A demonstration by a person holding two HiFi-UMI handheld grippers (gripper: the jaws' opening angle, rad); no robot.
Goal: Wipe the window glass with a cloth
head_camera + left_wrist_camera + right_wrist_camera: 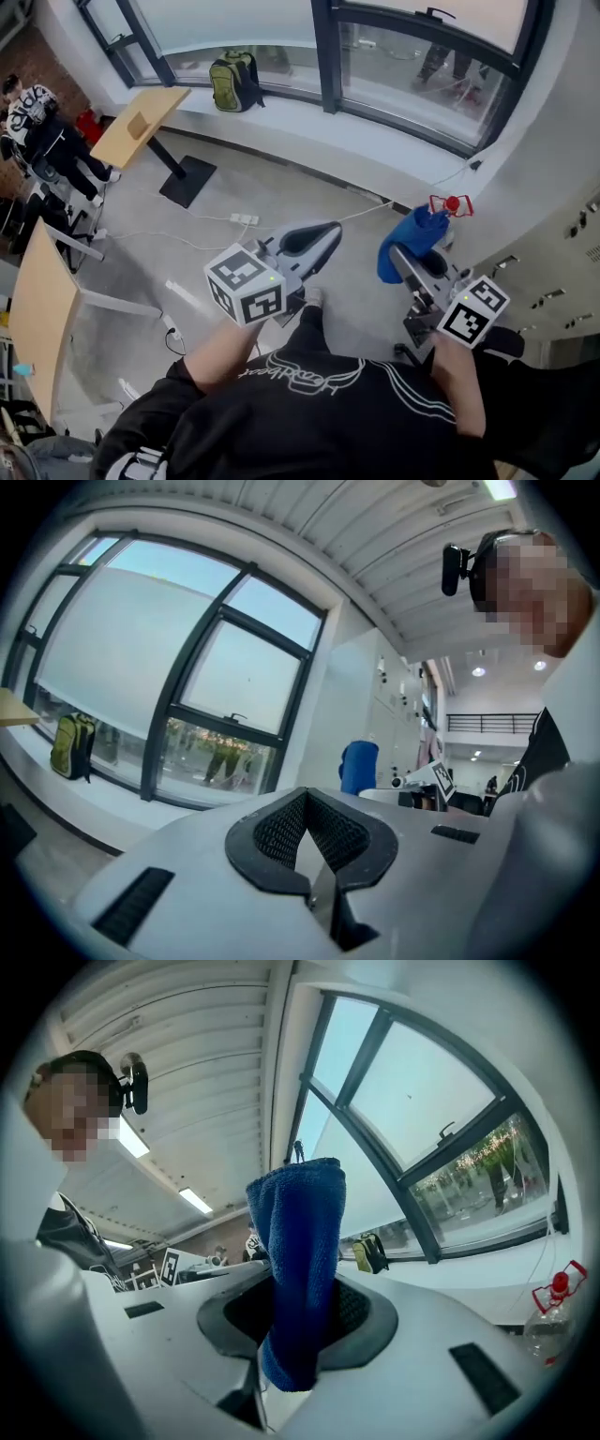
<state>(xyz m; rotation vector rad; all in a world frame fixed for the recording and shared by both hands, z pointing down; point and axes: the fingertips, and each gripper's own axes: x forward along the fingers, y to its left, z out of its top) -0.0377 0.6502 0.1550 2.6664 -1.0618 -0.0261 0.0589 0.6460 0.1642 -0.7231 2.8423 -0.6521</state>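
Pointing up and ahead, the right claw [295,1335] is clamped on the blue cloth [300,1241]. The towel stands up out of the jaws as a folded column, its long axis running along the claw's own line. That's the wiping tool loaded and ready.

The window glass [412,56] lies forward of both claws, well apart from them, beyond a stretch of floor and the pale window sill [375,131]. In the right gripper view the panes sit to the right of the cloth, so my read is that the move is a reach forward and a swing right. The right claw holds the cloth, so the wipe falls to it.

The left claw [307,836] has its jaws together with nothing between them, and it aims at the same run of glass from further left.

On obstacles, a clear spray bottle with a red trigger [450,204] stands on the floor just beyond the cloth, by the wall. A white cable [375,208] trails across the floor toward it. A green backpack [234,82] rests on the sill well to the left, and a wooden counter [141,122] on a black stand sits further left again. The dark window frame post [325,56] splits the panes, so the wipe will probably go one pane at a time.
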